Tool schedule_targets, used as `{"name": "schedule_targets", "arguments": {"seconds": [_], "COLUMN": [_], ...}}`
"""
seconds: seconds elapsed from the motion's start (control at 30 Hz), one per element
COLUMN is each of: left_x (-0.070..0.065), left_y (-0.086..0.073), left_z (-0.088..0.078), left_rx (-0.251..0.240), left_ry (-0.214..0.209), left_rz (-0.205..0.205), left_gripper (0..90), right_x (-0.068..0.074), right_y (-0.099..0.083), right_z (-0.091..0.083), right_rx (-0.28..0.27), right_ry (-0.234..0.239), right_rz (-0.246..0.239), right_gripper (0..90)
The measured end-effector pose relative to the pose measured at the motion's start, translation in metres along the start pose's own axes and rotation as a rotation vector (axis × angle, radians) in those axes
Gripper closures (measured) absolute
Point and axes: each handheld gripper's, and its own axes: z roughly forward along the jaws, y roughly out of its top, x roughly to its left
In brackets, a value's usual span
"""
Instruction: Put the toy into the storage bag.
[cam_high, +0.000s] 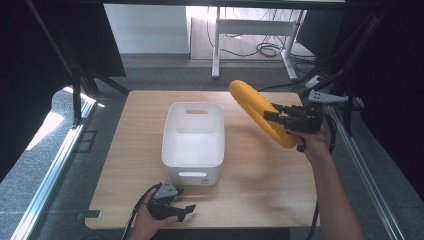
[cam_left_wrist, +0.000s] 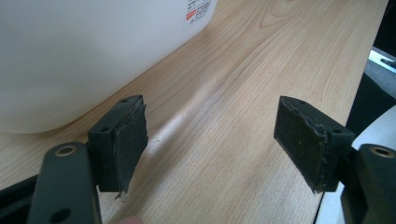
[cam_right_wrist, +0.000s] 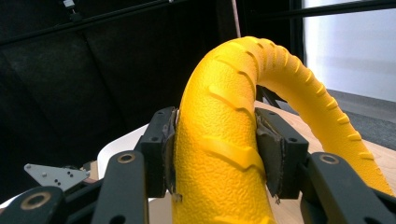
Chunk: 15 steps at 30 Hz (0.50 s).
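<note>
Right gripper (cam_high: 274, 116): clamped across a yellow ribbed ring (cam_high: 260, 112), which you hold tilted in the air, right of the white bin (cam_high: 193, 141), likely to drop it in.
Left gripper (cam_high: 184, 209): jaws apart, holding nothing, resting near the bin's near wall.
Surface: pale wooden table (cam_high: 260, 175).
Room: grey floor; desk legs and cables far behind.
</note>
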Motion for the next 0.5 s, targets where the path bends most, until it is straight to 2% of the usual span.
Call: {"name": "schedule_targets", "arguments": {"seconds": [0.5], "left_x": [0.000], "left_y": [0.000], "left_z": [0.001], "left_rx": [0.002], "left_ry": [0.000], "left_rz": [0.004], "left_gripper": [25.7], "right_x": [0.015], "right_y": [0.010], "right_z": [0.001], "right_rx": [-0.038], "right_ry": [0.020], "right_rz": [-0.024], "right_gripper": [51.3]}}
